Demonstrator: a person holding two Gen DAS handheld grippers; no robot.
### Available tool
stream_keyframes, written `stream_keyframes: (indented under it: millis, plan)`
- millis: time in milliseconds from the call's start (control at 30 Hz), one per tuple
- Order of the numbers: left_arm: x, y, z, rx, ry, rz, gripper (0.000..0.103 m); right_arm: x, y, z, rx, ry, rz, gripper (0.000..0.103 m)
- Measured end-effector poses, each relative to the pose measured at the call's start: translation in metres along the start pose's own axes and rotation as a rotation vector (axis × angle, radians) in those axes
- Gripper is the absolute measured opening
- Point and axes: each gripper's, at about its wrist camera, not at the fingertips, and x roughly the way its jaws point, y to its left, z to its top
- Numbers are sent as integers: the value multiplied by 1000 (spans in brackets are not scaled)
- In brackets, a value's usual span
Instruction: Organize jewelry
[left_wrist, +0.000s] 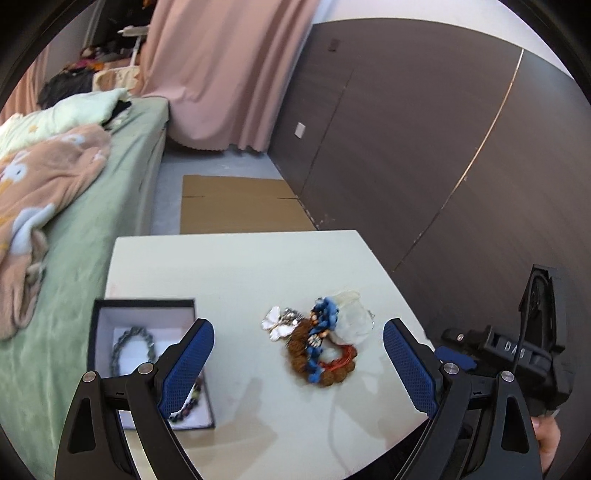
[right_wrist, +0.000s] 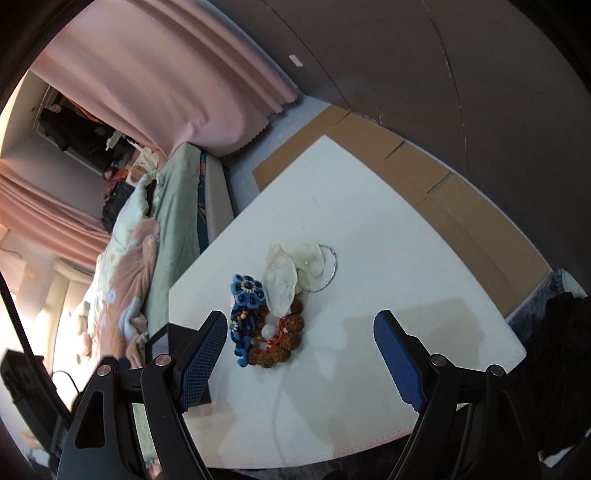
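A jewelry pile (left_wrist: 317, 343) lies on the white table (left_wrist: 240, 266): a white butterfly brooch (left_wrist: 277, 323), a blue flower strand (left_wrist: 323, 314), a brown bead bracelet (left_wrist: 299, 354) and a white pouch (left_wrist: 351, 321). My left gripper (left_wrist: 298, 332) hovers open just in front of it, nothing between its fingers. At the left stands a black box (left_wrist: 99, 332) with a grey bracelet (left_wrist: 133, 343) and a dark beaded bracelet (left_wrist: 188, 402) inside. In the right wrist view my right gripper (right_wrist: 301, 317) stands open, empty, over the pile (right_wrist: 266, 325), with a silver bangle (right_wrist: 330, 273) behind the pouch (right_wrist: 291, 269). The box (right_wrist: 166, 338) is partly hidden by the left finger.
A bed (left_wrist: 122, 184) with blankets runs along the table's left side. Flat cardboard (left_wrist: 236, 203) lies on the floor beyond the table, below a dark panelled wall (left_wrist: 406, 147) and a pink curtain (left_wrist: 221, 74). The right gripper's body (left_wrist: 517, 350) and a hand (left_wrist: 548, 435) sit at the table's right edge.
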Motion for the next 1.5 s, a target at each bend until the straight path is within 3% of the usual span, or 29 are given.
stream_keyframes:
  millis: [233, 433, 633, 700, 767, 800, 867, 933, 1233, 1300, 1500]
  plan:
    - [24, -4, 2, 27, 24, -9, 93, 17, -9, 7, 16, 7, -9, 82]
    - [48, 16, -17, -34, 99, -23, 93, 44, -2, 8, -12, 47, 0, 82]
    - [48, 20, -14, -42, 77, -21, 93, 67, 6, 8, -62, 74, -13, 81]
    - [50, 19, -15, -49, 76, -32, 93, 70, 9, 8, -81, 65, -13, 72]
    - [51, 18, -15, -45, 72, -34, 93, 75, 13, 9, -104, 64, -24, 53]
    - [51, 17, -15, -39, 69, -32, 93, 79, 14, 9, -110, 70, -30, 48]
    - [51, 13, -15, -21, 59, -25, 93, 87, 12, 10, -106, 95, -34, 18]
    - [51, 9, -15, -5, 49, -18, 92, 93, 8, 10, -89, 124, -13, 6]
    - [70, -12, -28, 81, 59, -12, 86, 66, -5, 11, -31, 72, 38, 3]
    - [76, -17, -31, 92, 72, -6, 77, 60, -10, 12, -12, 62, 34, 3]
    - [86, -35, -42, 167, 86, 7, 65, 41, -14, 15, 9, 9, 22, 3]
